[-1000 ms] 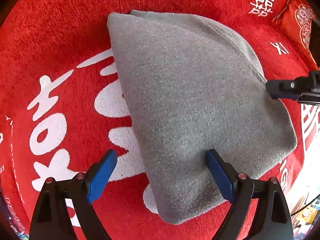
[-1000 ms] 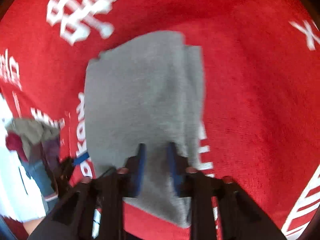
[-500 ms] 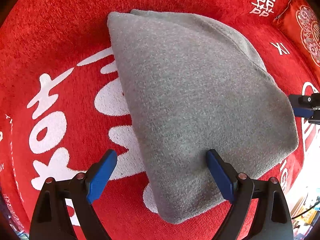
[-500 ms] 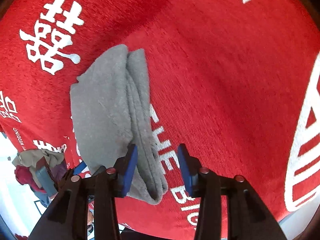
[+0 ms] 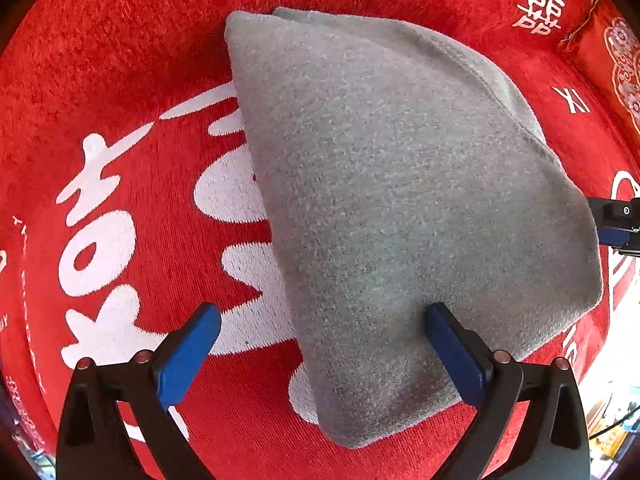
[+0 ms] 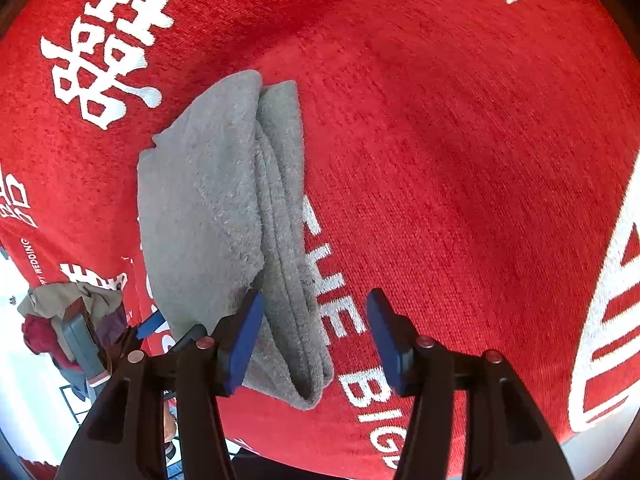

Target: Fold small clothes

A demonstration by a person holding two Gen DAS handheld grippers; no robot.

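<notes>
A folded grey garment [image 5: 400, 208] lies flat on the red cloth [image 5: 120, 60]. My left gripper [image 5: 320, 344] points straight down over its near corner, jaws opening wide. One blue pad [image 5: 452, 352] sits above the grey fabric, the other over the red cloth, and nothing is pinched. In the right wrist view the garment [image 6: 216, 216] shows its stacked layers. My right gripper [image 6: 314, 332] has its jaws opening around the garment's folded end, the pads apart from it. The right gripper [image 5: 618, 224] also shows at the garment's right edge.
The red cloth [image 6: 460, 140] carries large white characters and letters. A red patterned cushion [image 5: 616, 52] lies at the far right. A pile of other clothes [image 6: 60, 312] sits beyond the cloth's edge at the lower left. The cloth's edge runs along the bottom right.
The right gripper has gone from shut on the garment's edge to open, letting it go, and has drawn back to the right. The left jaws have widened a little. The garment lies still.
</notes>
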